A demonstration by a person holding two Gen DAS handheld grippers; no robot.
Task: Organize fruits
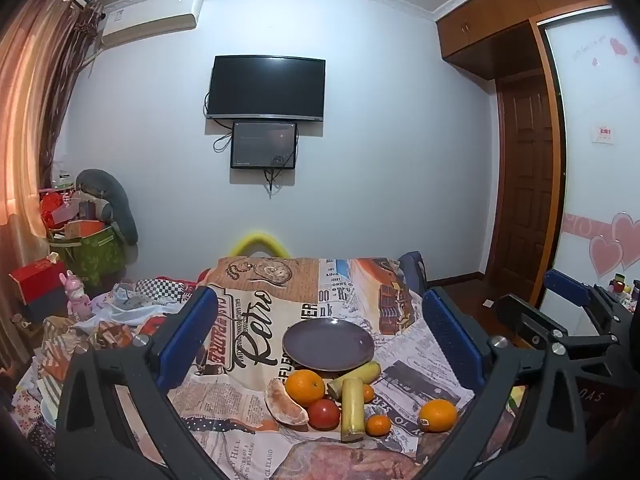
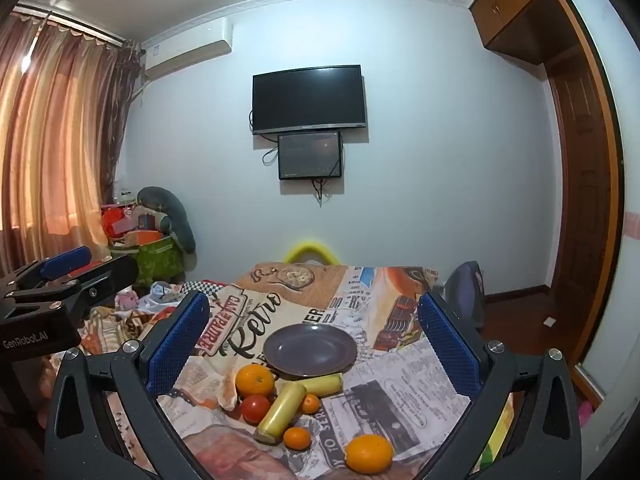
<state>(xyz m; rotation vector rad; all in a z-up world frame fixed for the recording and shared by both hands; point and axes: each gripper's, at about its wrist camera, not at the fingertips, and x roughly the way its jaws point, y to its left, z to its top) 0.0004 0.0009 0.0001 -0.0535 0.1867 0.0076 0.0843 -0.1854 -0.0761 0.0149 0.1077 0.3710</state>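
Note:
A dark grey plate (image 1: 328, 345) (image 2: 310, 349) lies bare on a table covered with a printed newspaper-style cloth (image 1: 248, 320). In front of it sit fruits: two oranges (image 1: 305, 387) (image 1: 438, 415), a red tomato (image 1: 324, 414), two pale yellow stalk pieces (image 1: 352, 408) (image 1: 356, 374), two small tangerines (image 1: 378, 425) (image 1: 368, 393) and a peeled pomelo wedge (image 1: 286, 404). My left gripper (image 1: 320, 344) is open, held back from the fruits, nothing between its blue pads. My right gripper (image 2: 316, 344) is likewise open, with the near orange (image 2: 369, 453) low in its view. Each gripper shows at the other view's edge.
A wall with a black TV (image 1: 266, 89) and a smaller screen (image 1: 264, 145) stands beyond the table. Boxes, a green bag (image 1: 92, 252) and clutter fill the left side under curtains. A brown door (image 1: 528, 184) and a wardrobe are to the right. A chair back (image 2: 466, 292) stands by the table's far right.

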